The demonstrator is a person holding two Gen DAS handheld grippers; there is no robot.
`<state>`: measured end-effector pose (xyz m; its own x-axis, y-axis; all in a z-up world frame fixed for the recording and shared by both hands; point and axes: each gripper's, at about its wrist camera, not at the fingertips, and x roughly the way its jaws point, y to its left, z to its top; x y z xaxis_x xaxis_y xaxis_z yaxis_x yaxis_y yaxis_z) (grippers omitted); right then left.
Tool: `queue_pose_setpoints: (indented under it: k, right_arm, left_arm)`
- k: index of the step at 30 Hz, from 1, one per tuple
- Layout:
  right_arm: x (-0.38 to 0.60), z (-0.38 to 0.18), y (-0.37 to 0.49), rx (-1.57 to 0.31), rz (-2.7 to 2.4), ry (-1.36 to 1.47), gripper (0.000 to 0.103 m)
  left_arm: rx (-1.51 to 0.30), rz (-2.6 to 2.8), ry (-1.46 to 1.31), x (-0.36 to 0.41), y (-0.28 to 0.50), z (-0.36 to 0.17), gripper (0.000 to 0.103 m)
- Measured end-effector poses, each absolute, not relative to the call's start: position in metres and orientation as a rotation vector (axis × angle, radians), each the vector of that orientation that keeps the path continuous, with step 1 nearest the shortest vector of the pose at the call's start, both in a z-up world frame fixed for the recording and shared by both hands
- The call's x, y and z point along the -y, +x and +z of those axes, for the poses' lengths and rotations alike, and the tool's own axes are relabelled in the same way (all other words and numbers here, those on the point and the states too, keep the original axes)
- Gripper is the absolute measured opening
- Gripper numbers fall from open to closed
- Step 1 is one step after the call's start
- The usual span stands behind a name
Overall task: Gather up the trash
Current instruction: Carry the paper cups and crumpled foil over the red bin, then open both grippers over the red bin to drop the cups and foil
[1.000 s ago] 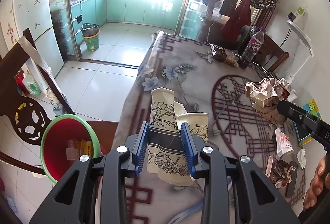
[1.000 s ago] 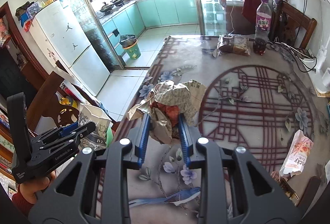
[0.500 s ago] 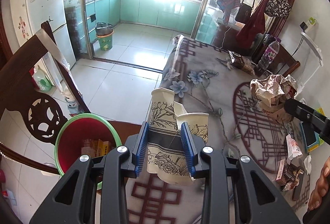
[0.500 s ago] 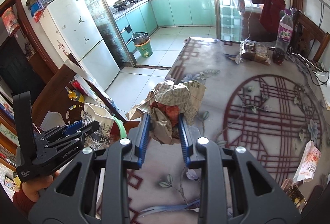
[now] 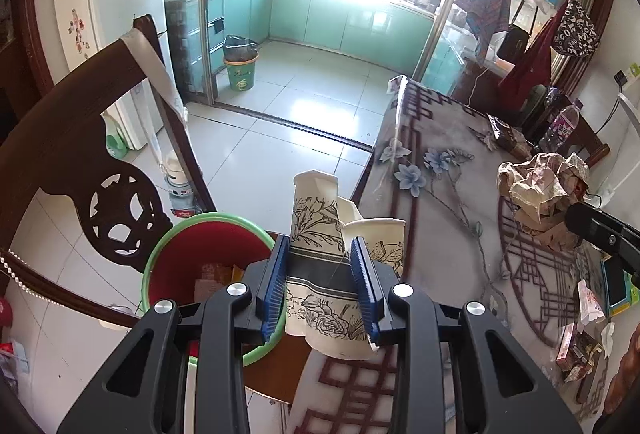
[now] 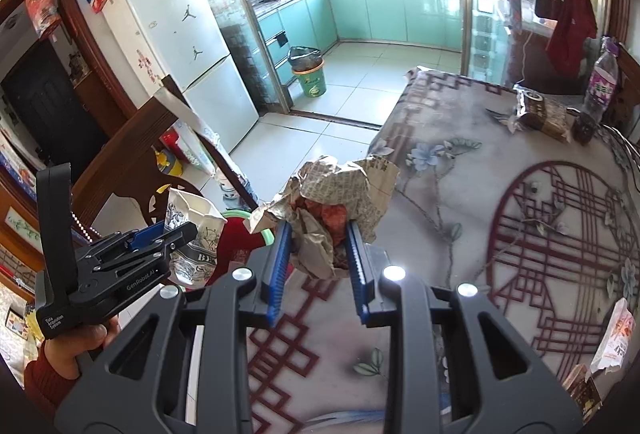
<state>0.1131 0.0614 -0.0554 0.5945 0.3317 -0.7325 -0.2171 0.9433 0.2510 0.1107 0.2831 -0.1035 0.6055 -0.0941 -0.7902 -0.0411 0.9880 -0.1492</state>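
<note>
Change, left: the left gripper [image 5: 324, 278] has carried its load off the tabletop [image 5: 452, 170] edge toward the red bin [image 5: 188, 258]; the bin now sits closer under the jaws than 1 second ago.
Change, right: the right gripper [image 6: 316, 258] has tracked the same way, and the tabletop edge now lies nearer its jaws.
Left jaws: clamped on 2 crushed paper cups [image 5: 328, 246], floral print, unchanged in grip.
Right jaws: clamped on a crumpled newspaper wad [image 6: 340, 202], grip unchanged.
Location of trash: cups hang over the bin's near rim and a brown stool seat [image 5: 276, 366]; the wad is above the tabletop edge, just short of the bin.
Meaning for task: both loads appear to be in transit for disposal; release not yet due, as neither is squarely over the bin mouth.
Bin contents: some packaging already inside.
Remaining litter: snack wrapper [image 6: 612, 334] and small packets on the tabletop's near right.
Other items: water bottle [image 6: 600, 82], wrapped bread loaf [image 6: 540, 110], second green bin [image 6: 310, 76] in the kitchen.
Obstructions: carved wooden chair back [image 5: 80, 162] stands beside the bin; the 2 grippers travel close together and could collide over the opening.
</note>
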Motion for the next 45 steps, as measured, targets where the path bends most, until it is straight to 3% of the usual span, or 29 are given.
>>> queue_pose_setpoints:
  k: [22, 45]
  right_arm:
    - [-0.181, -0.107, 0.171, -1.023, 0.566, 0.057, 0.027]
    - [-0.25, -0.147, 0.18, -1.121, 0.711, -0.046, 0.029]
  left_arm:
    - [-1.014, 0.219, -0.171, -0.378, 0.133, -0.155, 0.03]
    - [-1.1, 0.283, -0.137, -0.402, 0.159, -0.195, 0.03]
